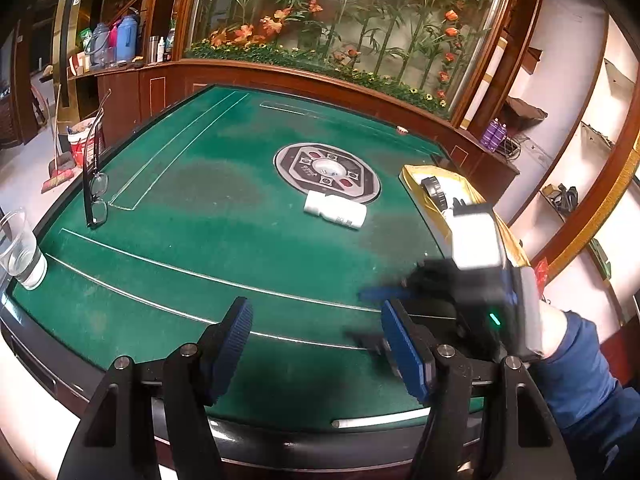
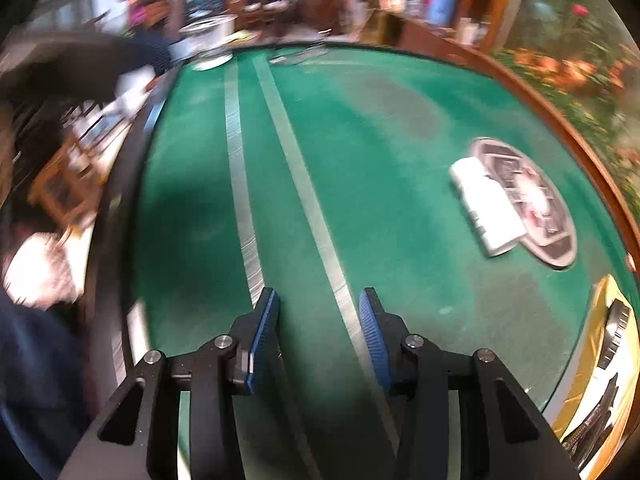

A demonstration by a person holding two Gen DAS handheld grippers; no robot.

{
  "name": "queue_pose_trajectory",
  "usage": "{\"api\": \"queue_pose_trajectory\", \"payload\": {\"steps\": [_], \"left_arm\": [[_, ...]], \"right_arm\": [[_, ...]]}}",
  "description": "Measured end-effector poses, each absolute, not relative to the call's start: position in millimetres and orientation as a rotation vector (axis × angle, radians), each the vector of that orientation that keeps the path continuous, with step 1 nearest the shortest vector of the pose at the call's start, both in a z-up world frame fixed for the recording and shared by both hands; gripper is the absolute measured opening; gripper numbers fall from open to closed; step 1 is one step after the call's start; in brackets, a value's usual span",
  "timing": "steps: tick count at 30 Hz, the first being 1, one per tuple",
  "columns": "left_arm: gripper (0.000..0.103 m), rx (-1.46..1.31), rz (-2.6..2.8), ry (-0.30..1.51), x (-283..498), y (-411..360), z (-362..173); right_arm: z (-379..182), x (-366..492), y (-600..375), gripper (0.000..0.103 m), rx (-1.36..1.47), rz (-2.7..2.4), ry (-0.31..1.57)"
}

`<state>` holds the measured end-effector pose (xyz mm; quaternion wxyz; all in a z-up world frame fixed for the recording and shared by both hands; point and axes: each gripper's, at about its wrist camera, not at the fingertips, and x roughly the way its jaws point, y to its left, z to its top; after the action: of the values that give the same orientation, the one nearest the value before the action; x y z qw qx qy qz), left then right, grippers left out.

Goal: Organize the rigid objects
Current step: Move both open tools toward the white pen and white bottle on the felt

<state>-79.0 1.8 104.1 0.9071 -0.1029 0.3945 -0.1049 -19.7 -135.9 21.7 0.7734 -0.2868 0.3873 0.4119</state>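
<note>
From my left wrist camera I see the left gripper (image 1: pixel 316 344) with its blue pads spread wide and holding nothing, low over the near edge of the green table (image 1: pixel 192 216). The white bottle (image 1: pixel 335 211) lies on its side near the table's middle, touching the near rim of the round centre panel (image 1: pixel 327 173), its long axis running left to right with the capped end to the left. Only this view gives me the eyeglasses (image 1: pixel 95 184) at the left edge, the clear cup (image 1: pixel 20 252) beside them, and the yellow tray (image 1: pixel 448 196) at the right. The right gripper (image 1: pixel 400 312) crosses in front, blurred.

From my right wrist camera, smeared by motion, the right gripper (image 2: pixel 318 336) stands open and empty. Here the bottle (image 2: pixel 486 208) lies diagonally at far right, overlapping the panel (image 2: pixel 532 216).
</note>
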Motion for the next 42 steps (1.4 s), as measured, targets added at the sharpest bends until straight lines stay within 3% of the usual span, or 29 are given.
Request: {"api": "queue_pose_trajectory", "payload": {"steps": [12, 19, 32, 42], "left_arm": [[0.071, -0.256, -0.21, 0.835, -74, 19, 93], [0.071, -0.266, -0.229, 0.893, -59, 16, 78], [0.071, 0.369, -0.604, 0.847, -118, -82, 67], [0.07, 0.696, -0.824, 0.971, -109, -135, 47]], "right_arm": [[60, 39, -213, 0.041, -0.008, 0.732, 0.804], [56, 50, -245, 0.042, 0.154, 0.707, 0.827], [65, 46, -249, 0.047, 0.176, 0.765, 0.817], [67, 46, -253, 0.047, 0.201, 0.773, 0.814]]}}
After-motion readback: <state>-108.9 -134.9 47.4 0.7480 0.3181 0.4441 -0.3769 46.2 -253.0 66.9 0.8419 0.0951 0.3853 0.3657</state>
